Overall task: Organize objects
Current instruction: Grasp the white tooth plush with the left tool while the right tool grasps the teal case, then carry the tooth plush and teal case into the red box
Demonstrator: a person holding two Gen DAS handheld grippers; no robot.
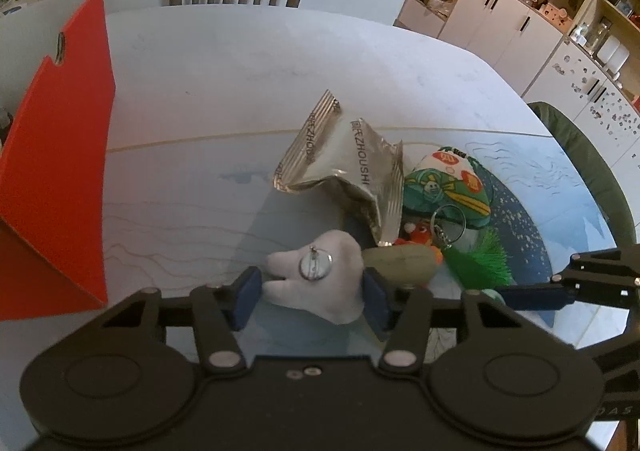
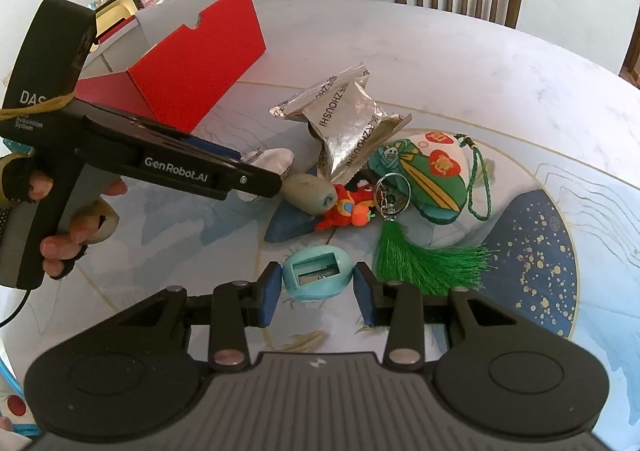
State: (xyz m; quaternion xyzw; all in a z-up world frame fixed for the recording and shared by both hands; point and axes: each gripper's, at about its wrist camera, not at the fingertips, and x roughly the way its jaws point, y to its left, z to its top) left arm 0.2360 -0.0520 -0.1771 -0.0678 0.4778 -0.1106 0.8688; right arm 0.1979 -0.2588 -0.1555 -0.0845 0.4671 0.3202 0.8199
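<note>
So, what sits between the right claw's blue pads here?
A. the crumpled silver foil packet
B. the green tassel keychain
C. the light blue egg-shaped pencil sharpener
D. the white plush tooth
C: in the right wrist view the light blue egg-shaped pencil sharpener lies between the right claw pads.

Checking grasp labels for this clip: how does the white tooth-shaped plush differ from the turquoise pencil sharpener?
1. The white tooth-shaped plush looks soft and fuzzy; the turquoise pencil sharpener looks hard and smooth.
2. The plush carries a round metal ring on top; the sharpener shows a rectangular recess with a blade.
3. The plush sits between the left tongs; the sharpener sits between the right tongs.

Both rest low on the table, pads at their sides.
</note>
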